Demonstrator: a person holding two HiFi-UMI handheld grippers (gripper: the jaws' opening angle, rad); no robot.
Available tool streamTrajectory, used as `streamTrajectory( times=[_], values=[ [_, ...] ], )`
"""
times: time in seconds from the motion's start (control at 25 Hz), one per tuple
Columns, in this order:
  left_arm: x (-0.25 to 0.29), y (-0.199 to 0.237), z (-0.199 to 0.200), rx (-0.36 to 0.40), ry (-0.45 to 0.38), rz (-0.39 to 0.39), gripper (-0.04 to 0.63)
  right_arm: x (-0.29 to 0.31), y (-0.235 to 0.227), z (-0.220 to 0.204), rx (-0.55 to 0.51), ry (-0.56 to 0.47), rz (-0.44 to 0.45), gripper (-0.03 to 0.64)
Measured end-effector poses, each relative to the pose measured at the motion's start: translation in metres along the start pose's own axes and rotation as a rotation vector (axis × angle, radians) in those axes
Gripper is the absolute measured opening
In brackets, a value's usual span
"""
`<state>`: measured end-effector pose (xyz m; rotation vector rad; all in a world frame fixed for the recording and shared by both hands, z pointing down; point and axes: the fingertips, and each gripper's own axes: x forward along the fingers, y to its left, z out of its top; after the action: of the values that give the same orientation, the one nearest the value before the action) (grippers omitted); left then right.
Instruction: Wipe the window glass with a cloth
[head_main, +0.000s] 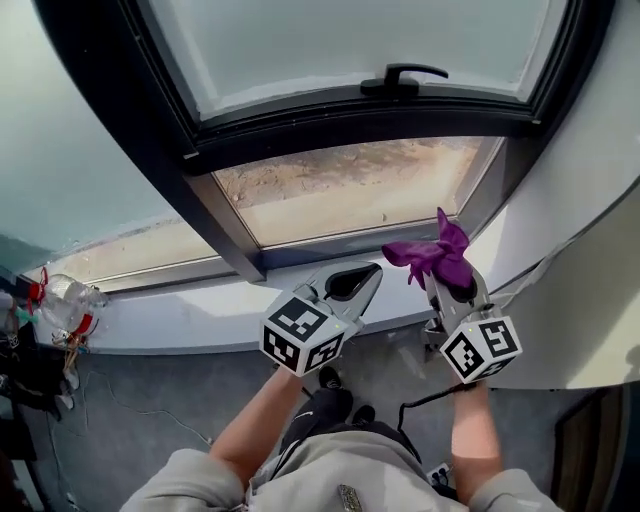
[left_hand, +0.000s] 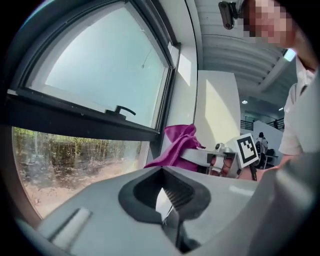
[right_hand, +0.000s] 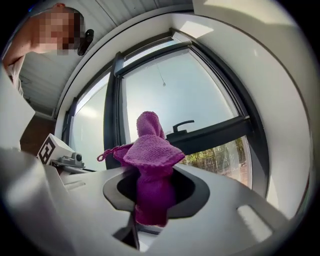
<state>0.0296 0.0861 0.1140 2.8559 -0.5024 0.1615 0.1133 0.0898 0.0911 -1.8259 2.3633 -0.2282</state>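
A purple cloth (head_main: 436, 255) (right_hand: 149, 165) is bunched up and sticks out of my right gripper (head_main: 447, 278), which is shut on it just below the window glass (head_main: 350, 190). In the left gripper view the cloth (left_hand: 176, 146) shows to the right of the frame. My left gripper (head_main: 355, 280) (left_hand: 167, 197) is shut with nothing in it, beside the right one, over the sill. The lower pane (right_hand: 225, 160) (left_hand: 70, 160) looks dusty, with dry ground outside. The upper pane (head_main: 350, 40) carries a black handle (head_main: 403, 78).
A dark window frame bar (head_main: 230, 235) runs diagonally between panes. A white sill ledge (head_main: 180, 320) lies under the glass. At far left, a clear plastic bag with red bits (head_main: 62, 310) sits by the sill. White wall (head_main: 580, 200) closes in on the right.
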Motion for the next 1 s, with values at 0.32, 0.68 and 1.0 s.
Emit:
streamTrajectory(
  times=[0.32, 0.68, 1.0],
  values=[
    [-0.048, -0.050, 0.002, -0.008, 0.003, 0.082, 0.000, -0.065, 0.039, 0.018, -0.019, 0.014, 0.006, 0.131],
    [-0.074, -0.086, 0.018, 0.047, -0.015, 0.100, 0.001, -0.099, 0.061, 0.038, -0.088, -0.008, -0.008, 0.130],
    [-0.086, -0.079, 0.029, 0.062, -0.013, 0.103, 0.000, -0.093, 0.074, 0.047, -0.087, -0.024, -0.002, 0.130]
  ],
)
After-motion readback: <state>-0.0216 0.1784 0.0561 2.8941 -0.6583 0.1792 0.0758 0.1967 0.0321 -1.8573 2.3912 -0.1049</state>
